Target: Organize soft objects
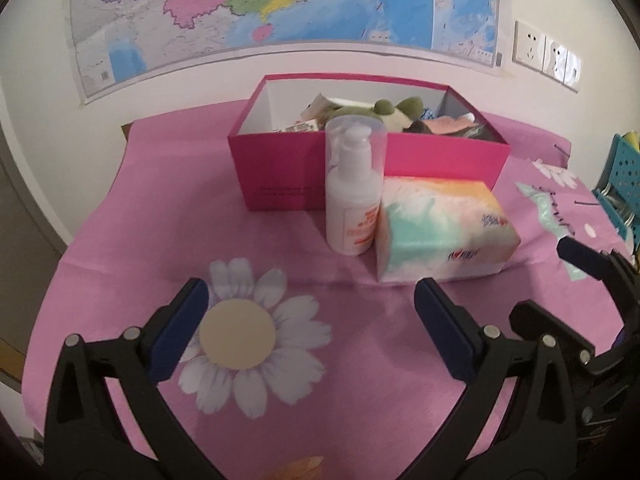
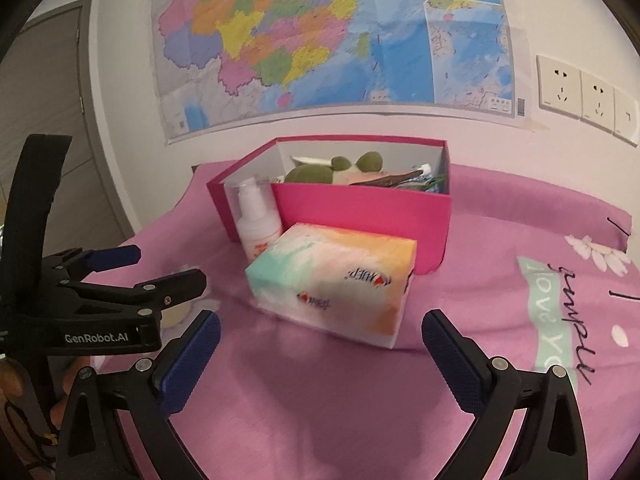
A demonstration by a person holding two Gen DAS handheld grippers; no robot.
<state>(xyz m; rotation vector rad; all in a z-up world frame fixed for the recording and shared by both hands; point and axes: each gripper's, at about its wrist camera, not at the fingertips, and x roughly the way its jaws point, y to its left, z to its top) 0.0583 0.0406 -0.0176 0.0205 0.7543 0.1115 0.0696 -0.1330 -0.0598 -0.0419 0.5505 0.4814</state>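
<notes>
A pastel tissue pack (image 1: 444, 228) (image 2: 336, 280) lies on the pink flowered cloth (image 1: 352, 344) (image 2: 340, 400), in front of an open magenta box (image 1: 280, 168) (image 2: 360, 216). A green plush toy (image 1: 384, 114) (image 2: 332, 170) and other soft items lie inside the box. A white pump bottle (image 1: 354, 192) (image 2: 256, 220) stands upright beside the tissue pack. My left gripper (image 1: 312, 304) is open over the cloth, short of the bottle, with nothing between its fingers. My right gripper (image 2: 320, 336) is open just in front of the tissue pack, apart from it.
A map (image 1: 260, 8) (image 2: 320, 40) hangs on the wall behind the box, with wall sockets (image 1: 544, 54) (image 2: 580, 92) to its right. A teal perforated basket (image 1: 624, 184) stands at the right edge. A door (image 2: 44, 100) is at the left.
</notes>
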